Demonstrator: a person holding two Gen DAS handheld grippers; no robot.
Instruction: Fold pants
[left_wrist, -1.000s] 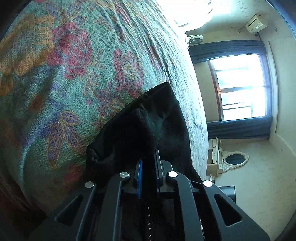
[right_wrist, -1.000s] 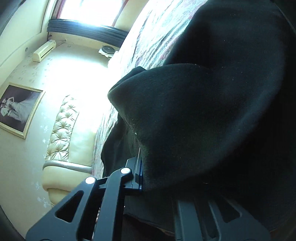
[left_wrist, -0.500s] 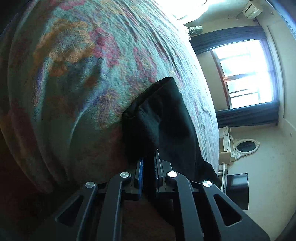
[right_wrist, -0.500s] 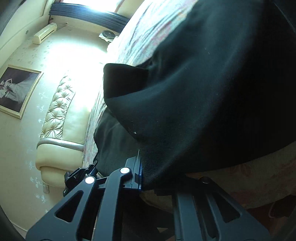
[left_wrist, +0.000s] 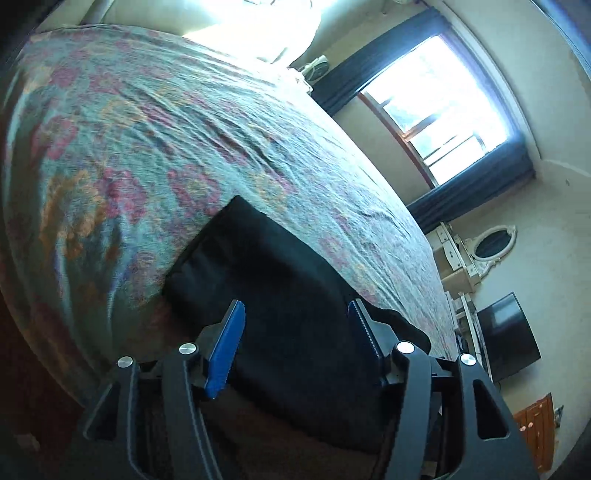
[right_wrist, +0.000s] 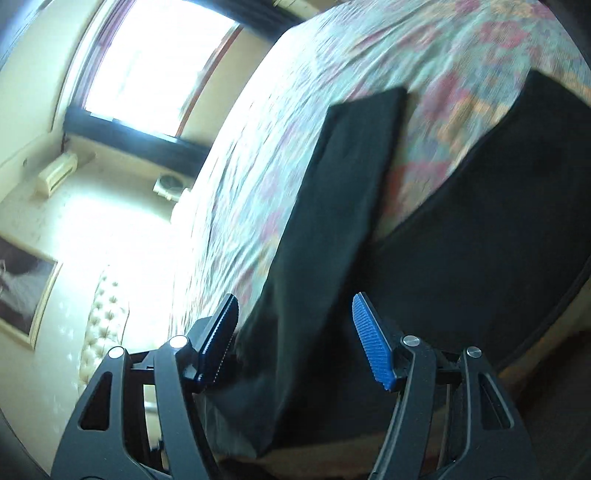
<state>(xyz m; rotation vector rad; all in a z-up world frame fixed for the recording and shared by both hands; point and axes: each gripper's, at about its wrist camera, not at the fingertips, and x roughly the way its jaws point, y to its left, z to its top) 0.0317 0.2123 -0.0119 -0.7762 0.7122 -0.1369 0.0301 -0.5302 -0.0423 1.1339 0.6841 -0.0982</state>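
Observation:
The black pants (left_wrist: 291, 306) lie on the floral bedspread (left_wrist: 155, 140) near the bed's front edge, as a flat, straight-edged dark shape. My left gripper (left_wrist: 295, 332) is open, its blue-padded fingers (left_wrist: 225, 350) wide apart just above the cloth, holding nothing. In the right wrist view the pants (right_wrist: 332, 229) show as a long narrow black strip and a broad black part at the right. My right gripper (right_wrist: 295, 328) is open and empty over the near end of the strip.
The bedspread (right_wrist: 295, 110) stretches away toward a bright window (left_wrist: 439, 103) with dark curtains. A padded headboard (right_wrist: 99, 332) and a framed picture (right_wrist: 22, 288) are at the left. A dresser with an oval mirror (left_wrist: 491, 243) and a dark screen (left_wrist: 506, 336) stand beyond the bed.
Both grippers were shut on the black pants and have opened and let go. The cloth now lies flat on the bed; both cameras have pulled back and up.

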